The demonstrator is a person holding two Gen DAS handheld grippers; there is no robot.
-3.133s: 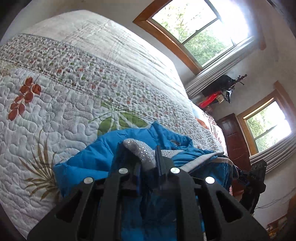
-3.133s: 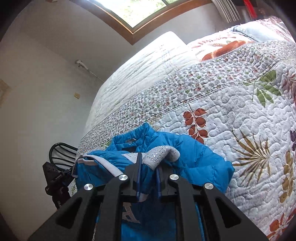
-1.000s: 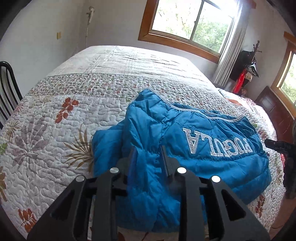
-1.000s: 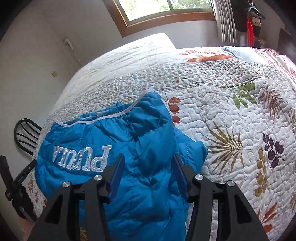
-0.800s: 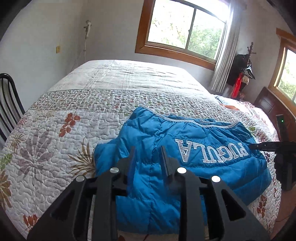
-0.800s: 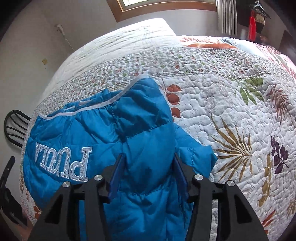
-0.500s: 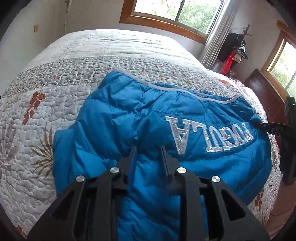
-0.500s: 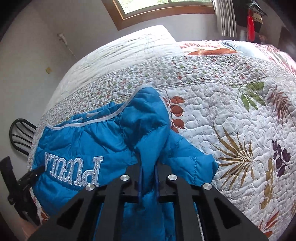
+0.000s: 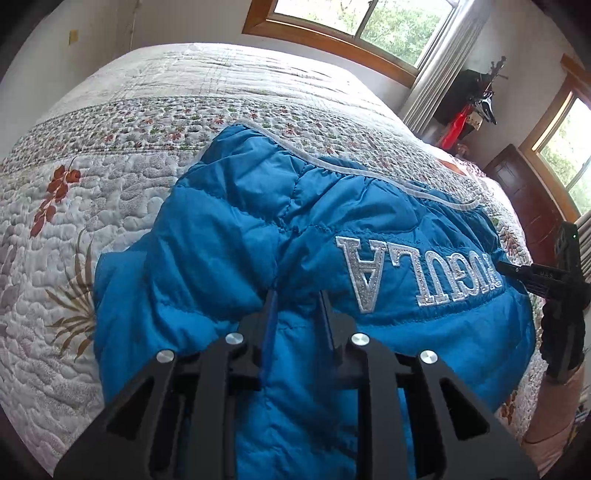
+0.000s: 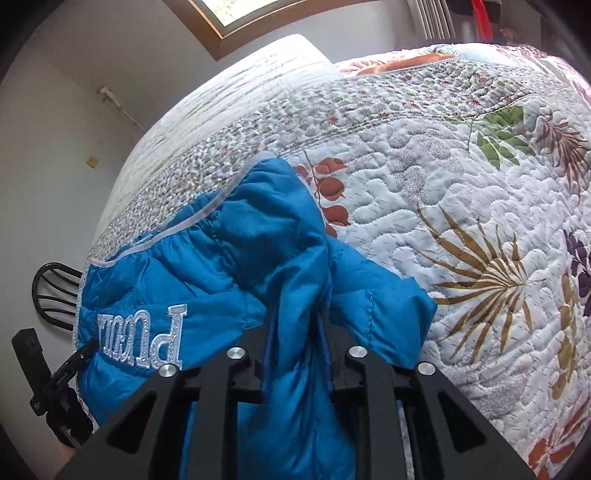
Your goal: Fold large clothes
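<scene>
Two claws engaged on one blue puffer jacket (image 9: pixel 240 221), one at each end.

Jacket position: spread back-up on the quilted bed (image 9: pixel 110 166), along its near edge, well apart from the far edge under the window (image 9: pixel 369 22). Grey-piped hem toward the far edge. Silver embroidered lettering (image 9: pixel 417 273) upside down in both wrist views.

Left claw (image 9: pixel 298 295): angled down at the left end of the jacket. Narrowly parted, with a ridge of blue fabric between the pads and apparently pinched there.

Right claw (image 10: pixel 295 314): angled down at the right end of the jacket. Opening at this moment, with a thick upright fold of blue fabric filling the gap and touching both pads.

Beyond the left edge of the bed, against the wall: black chair (image 10: pixel 51 291).
</scene>
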